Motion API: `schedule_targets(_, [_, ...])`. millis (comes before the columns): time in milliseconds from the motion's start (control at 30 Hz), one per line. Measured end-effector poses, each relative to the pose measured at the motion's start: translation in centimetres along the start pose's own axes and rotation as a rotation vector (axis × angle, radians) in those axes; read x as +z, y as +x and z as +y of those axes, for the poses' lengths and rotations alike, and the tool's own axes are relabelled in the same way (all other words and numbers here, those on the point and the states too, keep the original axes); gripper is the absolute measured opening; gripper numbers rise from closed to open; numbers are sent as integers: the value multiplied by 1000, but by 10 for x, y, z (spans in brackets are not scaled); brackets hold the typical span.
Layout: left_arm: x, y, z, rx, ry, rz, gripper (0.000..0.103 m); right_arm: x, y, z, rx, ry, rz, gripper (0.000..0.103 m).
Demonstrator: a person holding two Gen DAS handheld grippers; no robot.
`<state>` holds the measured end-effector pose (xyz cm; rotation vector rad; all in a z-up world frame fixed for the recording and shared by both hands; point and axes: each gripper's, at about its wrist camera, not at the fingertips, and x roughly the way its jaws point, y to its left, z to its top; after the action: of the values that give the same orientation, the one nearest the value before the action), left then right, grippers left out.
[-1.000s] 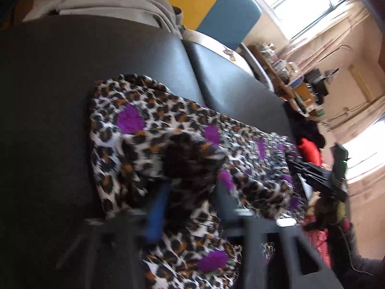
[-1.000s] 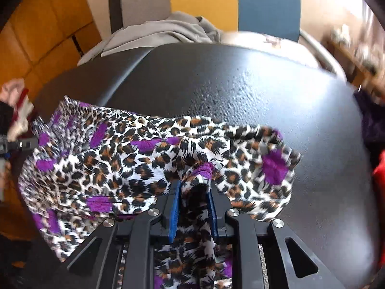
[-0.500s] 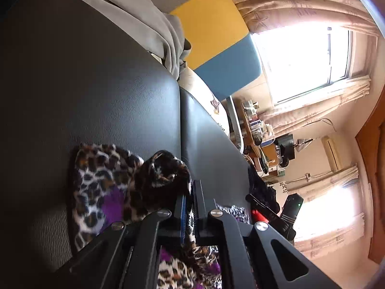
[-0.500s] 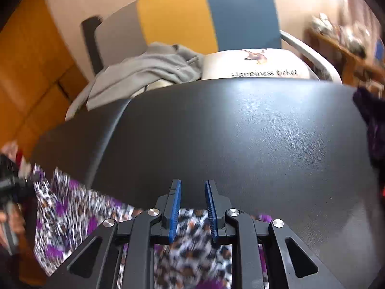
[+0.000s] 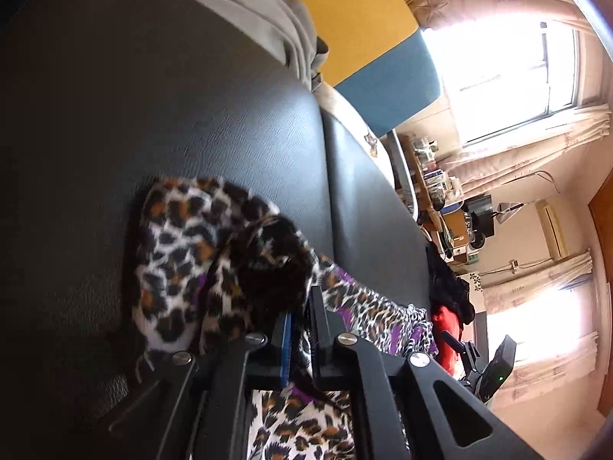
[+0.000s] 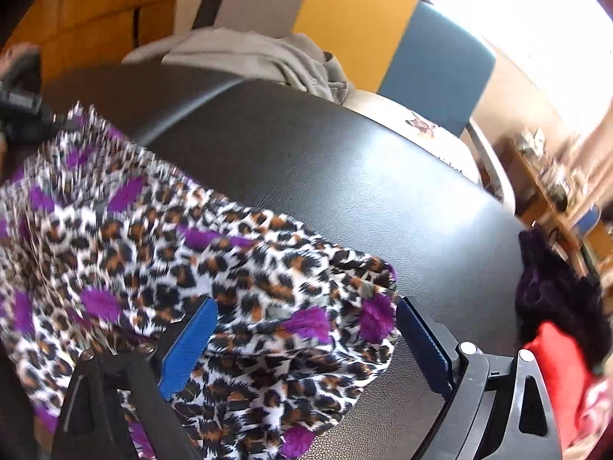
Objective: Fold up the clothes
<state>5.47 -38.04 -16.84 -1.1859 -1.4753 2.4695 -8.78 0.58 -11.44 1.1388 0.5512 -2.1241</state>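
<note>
While the left gripper [image 5: 300,312] pinches a bunched edge of the leopard-print garment [image 6: 161,268] on the black table [image 6: 345,176], the right gripper [image 6: 306,333] gapes wide over it; folding looks partway, unfinished.

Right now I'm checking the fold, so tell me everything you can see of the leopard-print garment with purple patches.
The leopard-print garment with purple patches looks like thin, soft fabric, white with black-and-brown spots. It lies crumpled on the black leather-look cushion, one edge hanging off the near side. The left gripper is shut on a bunched fold; the right gripper is open, its blue pads either side of a corner.
</note>
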Motion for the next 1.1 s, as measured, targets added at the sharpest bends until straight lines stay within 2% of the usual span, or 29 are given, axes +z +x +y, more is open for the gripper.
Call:
schedule_targets(67, [-4, 1, 1, 10, 3, 7, 7, -5, -1, 10, -54, -47, 7, 27])
schedule_targets(100, [-5, 2, 0, 15, 9, 8, 7, -8, -1, 16, -80, -71, 10, 9])
schedule_targets(133, [-6, 3, -1, 19, 16, 10, 7, -9, -2, 19, -100, -88, 8, 4])
schedule_targets(233, [-7, 3, -8, 27, 77, 15, 8, 5, -8, 15, -78, -49, -33, 4])
schedule_targets(300, [-3, 3, -9, 19, 79, 13, 7, 16, -13, 12, -58, -15, -60, 4])
schedule_targets(400, [4, 1, -3, 29, 32, -18, 7, 34, -18, 4, -24, 49, -96, 4])
schedule_targets(467, [9, -1, 2, 36, 0, -39, 7, 48, -2, -19, 41, 186, -81, 4])
schedule_targets(533, [14, -3, 6, 43, -32, -60, 7, 60, 26, -52, 155, 406, -35, 5])
schedule_targets(600, [15, -7, 9, 48, -35, -77, 9, 63, 46, -73, 271, 570, -16, 9])
schedule_targets(667, [13, -15, 10, 54, -22, -88, 13, 57, 45, -74, 327, 618, -39, 11])
schedule_targets(767, [6, -25, 7, 86, 32, -89, 18, 52, 25, -66, 327, 549, -89, 16])
schedule_targets(933, [-12, -45, 2, 141, 88, -113, 21, 32, -6, -47, 237, 348, -94, 37])
schedule_targets(1033, [-31, -57, -3, 130, 91, -166, 22, 11, -13, -40, 214, 249, -74, 39])
schedule_targets(1100, [-53, -60, -9, 97, 100, -165, 22, -3, -15, -35, 203, 185, -64, 39])
